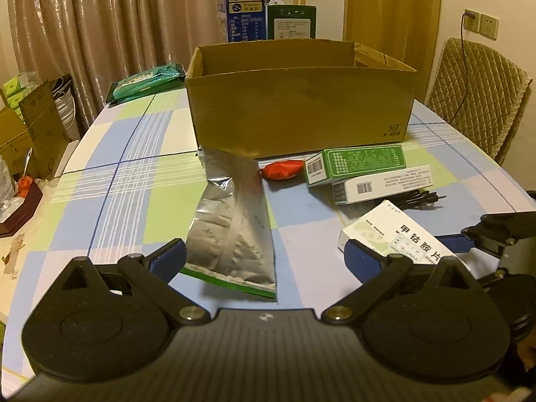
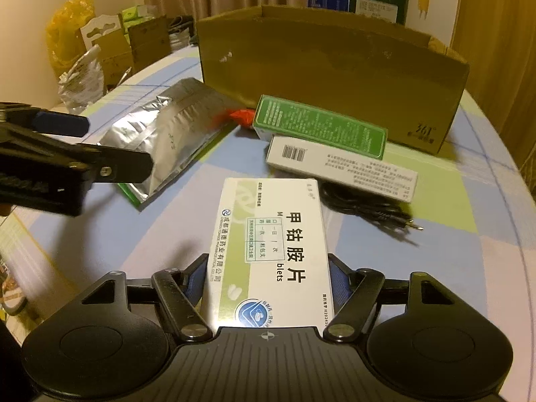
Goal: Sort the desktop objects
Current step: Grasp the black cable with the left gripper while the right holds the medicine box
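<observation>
A white medicine box (image 2: 268,234) with green print lies between my right gripper's (image 2: 268,269) blue pads, which sit against both of its long sides. From the left wrist view that box (image 1: 395,234) shows at the right, with the right gripper (image 1: 469,238) beside it. My left gripper (image 1: 264,251) stands open over the near end of a silver foil pouch (image 1: 234,224); its pads do not press on it. A green box (image 1: 358,162), a white barcode box (image 1: 382,184), a red packet (image 1: 283,169) and a black cable (image 1: 418,199) lie before the open cardboard box (image 1: 301,110).
The chequered tablecloth (image 1: 134,184) covers a rounded table. A teal packet (image 1: 147,80), a blue carton (image 1: 243,6) and a dark green box (image 1: 290,21) stand behind the cardboard box. Cartons and bags (image 1: 30,134) crowd the left edge; a padded chair (image 1: 475,93) is at the right.
</observation>
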`<state>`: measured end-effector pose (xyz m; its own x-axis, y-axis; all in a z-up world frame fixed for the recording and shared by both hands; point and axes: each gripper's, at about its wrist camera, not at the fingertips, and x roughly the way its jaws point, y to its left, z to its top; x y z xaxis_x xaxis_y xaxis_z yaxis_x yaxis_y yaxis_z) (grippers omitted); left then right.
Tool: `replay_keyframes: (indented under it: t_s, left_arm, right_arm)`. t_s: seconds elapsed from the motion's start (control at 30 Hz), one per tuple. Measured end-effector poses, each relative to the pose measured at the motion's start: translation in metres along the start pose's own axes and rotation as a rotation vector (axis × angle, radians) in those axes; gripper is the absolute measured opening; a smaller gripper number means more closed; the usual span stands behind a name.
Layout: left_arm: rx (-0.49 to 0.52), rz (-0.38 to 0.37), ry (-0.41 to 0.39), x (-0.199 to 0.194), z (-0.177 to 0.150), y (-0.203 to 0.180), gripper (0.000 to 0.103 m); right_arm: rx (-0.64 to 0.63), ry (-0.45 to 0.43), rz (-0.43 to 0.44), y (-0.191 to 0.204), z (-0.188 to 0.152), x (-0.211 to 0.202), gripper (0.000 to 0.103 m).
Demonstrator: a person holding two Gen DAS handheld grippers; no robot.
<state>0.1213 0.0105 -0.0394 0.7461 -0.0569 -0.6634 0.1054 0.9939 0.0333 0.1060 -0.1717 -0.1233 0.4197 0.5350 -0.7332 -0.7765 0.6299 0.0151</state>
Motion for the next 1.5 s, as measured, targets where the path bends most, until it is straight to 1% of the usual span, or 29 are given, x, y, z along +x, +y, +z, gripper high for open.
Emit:
replay_keyframes:
  t_s: [0.13,0.2,0.23,0.27,0.33,0.4,0.47,0.53,0.6,0.67,0.77,0.9,1.03,1.07,1.1,1.17,1.23,1.33,1.37,1.4,1.5]
  left_arm:
    - [0.005,-0.011,-0.001,0.002,0.002,-0.005,0.099]
    - [0.017,-0.021,-0.002,0.002,0.004,-0.010,0.099]
    - [0.023,-0.026,-0.001,0.003,0.004,-0.012,0.099]
    - [0.028,-0.032,-0.001,0.004,0.004,-0.015,0.099]
    - [0.039,-0.042,0.002,0.006,0.005,-0.020,0.099]
    - [0.047,-0.051,0.006,0.009,0.006,-0.025,0.099]
    - [0.053,-0.059,0.013,0.012,0.006,-0.029,0.099]
    - [0.060,-0.068,0.013,0.014,0.008,-0.034,0.099]
    - [0.071,-0.074,0.017,0.016,0.008,-0.039,0.099]
    - [0.080,-0.080,0.022,0.019,0.008,-0.042,0.099]
    - [0.089,-0.076,0.033,0.021,0.006,-0.044,0.099]
    - [0.075,-0.060,0.047,0.023,0.004,-0.038,0.099]
    - [0.058,-0.061,0.049,0.023,0.004,-0.033,0.099]
    - [0.056,-0.066,0.050,0.023,0.004,-0.034,0.099]
    - [0.054,-0.072,0.051,0.023,0.003,-0.034,0.099]
    - [0.052,-0.087,0.050,0.023,0.004,-0.036,0.099]
    - [0.044,-0.102,0.051,0.024,0.004,-0.038,0.099]
    - [0.012,-0.139,0.065,0.030,0.004,-0.043,0.098]
    - [-0.002,-0.154,0.071,0.034,0.004,-0.046,0.098]
    - [-0.021,-0.167,0.072,0.037,0.004,-0.049,0.094]
    - [-0.070,-0.193,0.079,0.046,0.003,-0.060,0.089]
  right_arm:
    - [0.030,-0.069,-0.052,-0.015,0.001,-0.023,0.068]
    - [0.058,-0.096,-0.114,-0.029,0.002,-0.033,0.068]
    - [0.073,-0.092,-0.155,-0.038,0.003,-0.034,0.068]
    - [0.099,-0.076,-0.199,-0.051,0.003,-0.034,0.068]
    - [0.162,-0.034,-0.249,-0.075,0.003,-0.029,0.068]
    - [0.172,0.017,-0.276,-0.091,0.003,-0.022,0.068]
    - [0.160,0.056,-0.275,-0.102,0.004,-0.015,0.068]
    - [0.136,0.082,-0.262,-0.107,0.006,-0.007,0.068]
    - [0.124,0.123,-0.232,-0.112,0.008,0.002,0.068]
    - [0.118,0.142,-0.207,-0.112,0.006,0.005,0.068]
    - [0.107,0.148,-0.150,-0.103,0.004,0.002,0.068]
    - [0.090,0.150,-0.063,-0.083,-0.001,-0.003,0.068]
    - [0.081,0.154,0.070,-0.065,-0.004,-0.007,0.068]
    - [0.085,0.154,0.096,-0.063,-0.006,-0.009,0.068]
    - [0.095,0.148,0.102,-0.063,-0.007,-0.010,0.068]
    - [0.111,0.123,0.047,-0.067,-0.007,-0.013,0.068]
    - [0.123,0.095,-0.032,-0.075,-0.005,-0.015,0.068]
    - [0.141,0.067,-0.126,-0.085,-0.003,-0.015,0.068]
    - [0.151,0.059,-0.148,-0.090,-0.002,-0.014,0.068]
    - [0.166,0.053,-0.158,-0.094,-0.002,-0.013,0.068]
    - [0.185,0.041,-0.174,-0.103,-0.003,-0.017,0.068]
